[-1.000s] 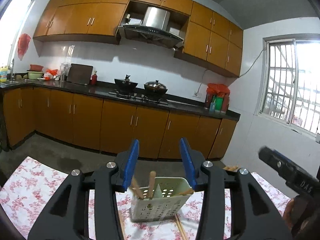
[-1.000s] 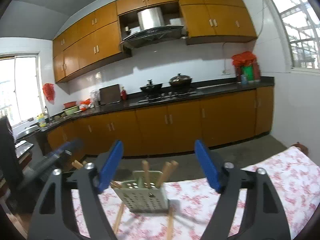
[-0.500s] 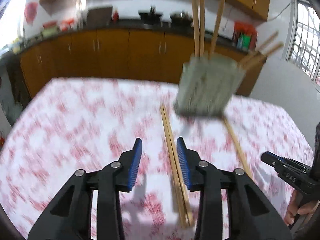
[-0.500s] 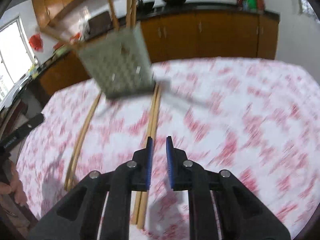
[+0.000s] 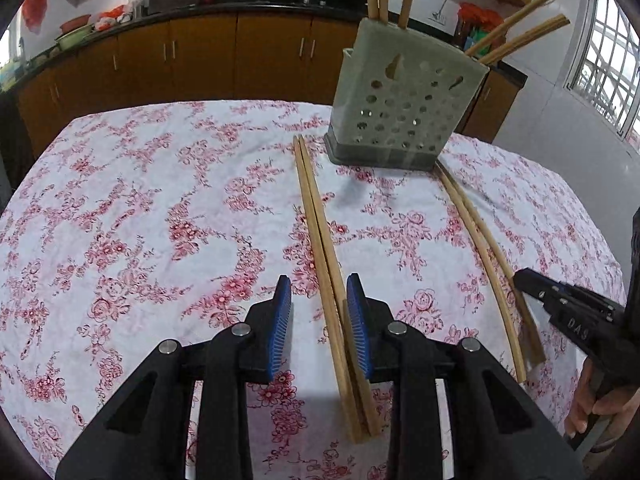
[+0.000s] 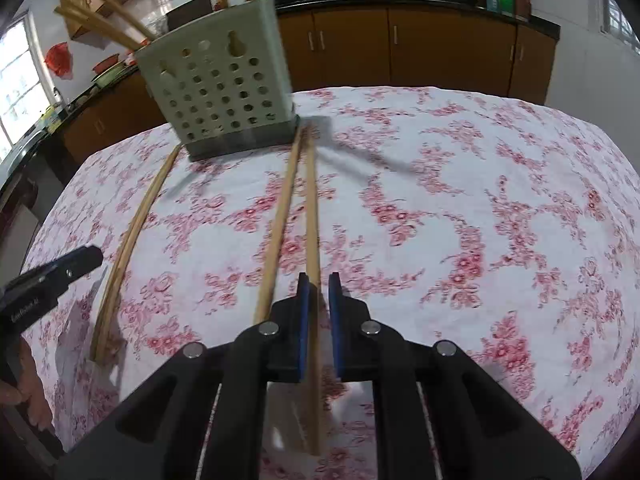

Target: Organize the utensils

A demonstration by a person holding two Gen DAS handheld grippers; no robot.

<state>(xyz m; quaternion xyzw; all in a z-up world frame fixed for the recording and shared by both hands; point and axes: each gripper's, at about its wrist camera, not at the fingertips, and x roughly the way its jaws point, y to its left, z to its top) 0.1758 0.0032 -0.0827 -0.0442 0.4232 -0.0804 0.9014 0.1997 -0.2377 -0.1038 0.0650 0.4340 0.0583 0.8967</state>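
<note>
A grey perforated utensil holder (image 5: 404, 100) (image 6: 224, 88) stands at the far side of the floral tablecloth, with several wooden chopsticks upright in it. A pair of chopsticks (image 5: 320, 232) lies in front of it. My left gripper (image 5: 320, 320) straddles that pair near its close end; its jaws are closing, the pair lies against the right pad and the left pad stands apart. A second pair (image 6: 280, 220) lies further right. My right gripper (image 6: 318, 316) is shut on the right chopstick (image 6: 313, 216) of that pair, and its partner lies just outside the left pad.
The tablecloth (image 5: 140, 220) covers the whole table, whose far edge is just behind the holder. Brown kitchen cabinets (image 6: 440, 48) and a dark counter with pots run along the wall. A hand (image 5: 592, 396) holds the right gripper's handle at the frame edge.
Both grippers sank and tilted down from facing the cabinets to hovering low over the chopsticks on the cloth. The right jaws went from wide to nearly together. The left jaws narrowed.
</note>
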